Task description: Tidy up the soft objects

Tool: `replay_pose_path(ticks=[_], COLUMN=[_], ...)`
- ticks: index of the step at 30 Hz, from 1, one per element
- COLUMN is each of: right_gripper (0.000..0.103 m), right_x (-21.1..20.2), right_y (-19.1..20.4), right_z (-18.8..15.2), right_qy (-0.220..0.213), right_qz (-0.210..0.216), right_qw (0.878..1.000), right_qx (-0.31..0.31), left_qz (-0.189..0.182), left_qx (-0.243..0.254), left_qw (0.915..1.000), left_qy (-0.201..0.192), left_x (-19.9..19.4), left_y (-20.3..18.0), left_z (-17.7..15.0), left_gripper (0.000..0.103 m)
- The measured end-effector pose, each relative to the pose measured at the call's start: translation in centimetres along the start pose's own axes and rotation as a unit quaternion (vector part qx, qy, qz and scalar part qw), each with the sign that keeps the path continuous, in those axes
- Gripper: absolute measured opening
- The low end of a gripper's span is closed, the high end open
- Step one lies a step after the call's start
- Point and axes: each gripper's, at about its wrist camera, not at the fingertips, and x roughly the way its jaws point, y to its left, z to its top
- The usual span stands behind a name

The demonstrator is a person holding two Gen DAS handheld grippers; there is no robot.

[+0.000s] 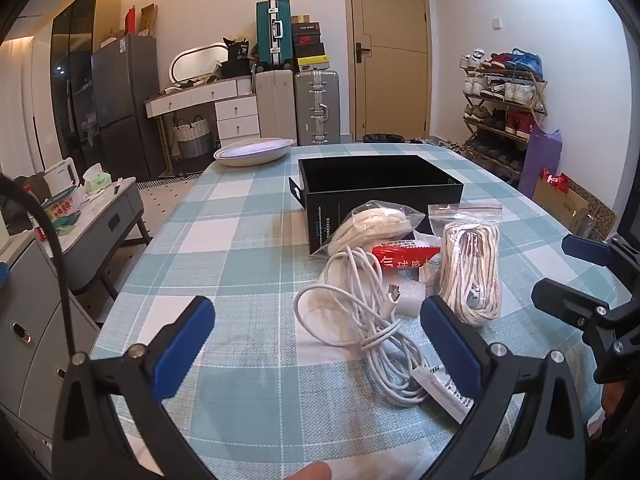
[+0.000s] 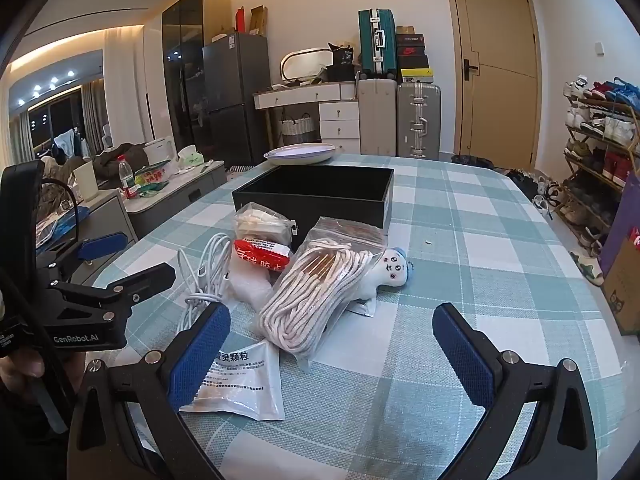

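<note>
A table covered in a pale green and white checked cloth point(image 2: 460, 240) holds a small heap of soft things just in front of an open black box point(image 2: 316, 194), which looks empty inside. The left gripper point(image 1: 318, 344) and the right gripper point(image 2: 332, 348) both hang above the near edge of the table with their blue-padded jaws spread wide, holding nothing. Nearest the left gripper lies a loosely coiled white cable point(image 1: 360, 308); it looks light and floppy and would probably trail loops if lifted by one strand, so pinching across the bunched middle seems the safer hold. Beside it, a clear zip bag of cream rope point(image 2: 316, 300) looks bulkier and squashy, with slippery plastic; a grip across the fat middle of the bundle should hold better than one on the thin sealed edge. A second bag of pale cord point(image 1: 380, 224) leans against the box wall. A red packet with white characters point(image 2: 262, 258) sits on top of the pile, and a flat white printed sachet point(image 2: 236, 380) lies closest to the right gripper (thin enough that the pads may have to scrape under an edge). A small white plush doll with a blue cap point(image 2: 394, 266) peeks out from behind the rope bag.
</note>
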Motion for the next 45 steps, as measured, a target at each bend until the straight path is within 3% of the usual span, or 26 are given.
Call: replay_pose_path(ticks=[45], right_gripper=[0.103], right_x=[1.0], right_y=[0.4], right_z=[0.0], right_qy=[0.005], right_qz=[0.033], right_qw=[0.999], right_qx=[-0.006], left_qz=[0.008], left_qx=[-0.011], left_qw=[0.9999], left_qy=[0.009], left_x=[1.3], left_y=[1.1], left_z=[0.0], left_gripper=[0.103])
